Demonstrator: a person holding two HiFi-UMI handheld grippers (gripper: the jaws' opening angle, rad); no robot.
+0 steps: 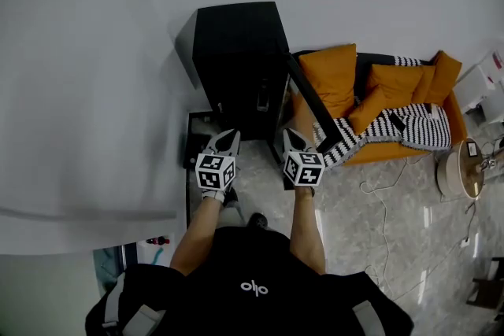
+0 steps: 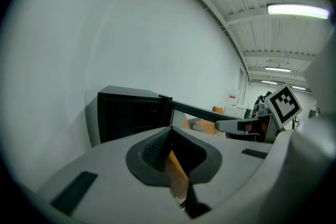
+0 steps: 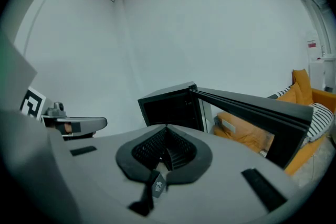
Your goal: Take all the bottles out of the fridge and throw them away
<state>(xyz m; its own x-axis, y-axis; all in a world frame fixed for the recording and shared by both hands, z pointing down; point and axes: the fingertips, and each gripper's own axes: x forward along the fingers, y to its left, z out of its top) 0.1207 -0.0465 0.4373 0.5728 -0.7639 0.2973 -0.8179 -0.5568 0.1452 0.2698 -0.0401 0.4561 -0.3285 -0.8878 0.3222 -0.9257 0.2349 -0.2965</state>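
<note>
The left gripper (image 1: 224, 140) and right gripper (image 1: 293, 139), jaws closed on nothing, face the black fridge (image 1: 240, 63) with its door (image 1: 315, 112) open, no bottles visible inside, so emptying seems unstarted.

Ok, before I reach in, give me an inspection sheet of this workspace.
Surface: glossy pale tiled floor.
Job's things: black fridge, door open; the inside is too dark to make out its contents.
Clutter: orange sofa with striped blanket; round side table.
Grippers: left gripper and right gripper both shut, empty, held in front of the fridge.
Cables: white cable loose on the floor by the sofa.
Surroundings: white wall behind the fridge.
</note>
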